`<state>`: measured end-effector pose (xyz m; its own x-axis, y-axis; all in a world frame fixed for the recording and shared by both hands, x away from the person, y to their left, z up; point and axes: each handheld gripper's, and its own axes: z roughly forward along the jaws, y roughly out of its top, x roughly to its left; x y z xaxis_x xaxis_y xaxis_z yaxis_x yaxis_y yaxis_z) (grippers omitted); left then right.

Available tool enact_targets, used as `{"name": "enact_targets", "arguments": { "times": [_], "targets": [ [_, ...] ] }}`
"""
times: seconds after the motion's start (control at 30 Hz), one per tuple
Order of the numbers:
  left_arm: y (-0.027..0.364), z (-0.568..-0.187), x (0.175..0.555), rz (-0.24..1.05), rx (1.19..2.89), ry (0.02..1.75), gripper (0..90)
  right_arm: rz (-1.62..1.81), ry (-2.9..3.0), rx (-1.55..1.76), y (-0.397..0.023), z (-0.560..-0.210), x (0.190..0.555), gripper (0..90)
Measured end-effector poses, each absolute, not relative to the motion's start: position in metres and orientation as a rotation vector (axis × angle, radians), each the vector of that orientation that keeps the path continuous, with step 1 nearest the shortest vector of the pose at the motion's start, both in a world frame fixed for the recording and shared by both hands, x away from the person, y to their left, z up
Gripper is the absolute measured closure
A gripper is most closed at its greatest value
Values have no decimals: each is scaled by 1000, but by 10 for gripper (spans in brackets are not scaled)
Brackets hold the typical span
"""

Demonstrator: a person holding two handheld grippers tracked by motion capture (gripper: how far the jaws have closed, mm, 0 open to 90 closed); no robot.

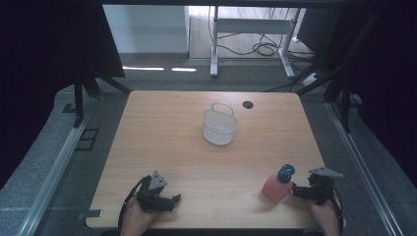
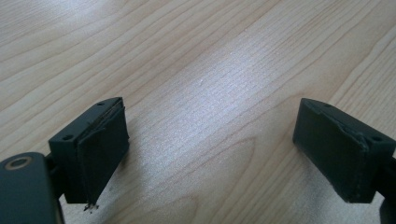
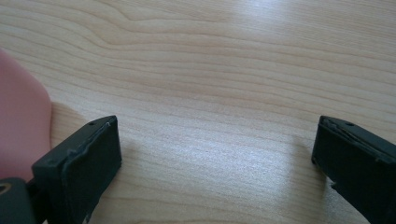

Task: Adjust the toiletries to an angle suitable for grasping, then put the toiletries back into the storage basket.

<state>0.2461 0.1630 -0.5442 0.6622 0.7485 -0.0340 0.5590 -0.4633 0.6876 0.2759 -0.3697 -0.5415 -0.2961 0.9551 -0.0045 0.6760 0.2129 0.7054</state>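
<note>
The high view takes in a white basket [image 1: 220, 127] mid-bench [image 1: 162, 142]. The pink bottle [image 1: 276, 187] with its blue cap stands just beside the right gripper [image 1: 297, 192], outside its wide-open, empty jaws. The left gripper [image 1: 174, 199] also gapes empty.

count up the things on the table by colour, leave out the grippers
white: 1, the basket
pink with a blue cap: 1, the bottle
total: 2
</note>
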Motion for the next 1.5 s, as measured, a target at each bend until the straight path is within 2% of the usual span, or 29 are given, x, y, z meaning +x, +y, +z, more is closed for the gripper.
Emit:
{"name": "enact_targets", "arguments": {
  "times": [0.77,1.5],
  "targets": [
    [160,-544,250,366,2185,1027,99,866,2077,1482,-371,-541,274,19],
    [160,-544,250,366,2185,1027,100,920,2086,1469,-385,-533,255,71]
  ]
}}
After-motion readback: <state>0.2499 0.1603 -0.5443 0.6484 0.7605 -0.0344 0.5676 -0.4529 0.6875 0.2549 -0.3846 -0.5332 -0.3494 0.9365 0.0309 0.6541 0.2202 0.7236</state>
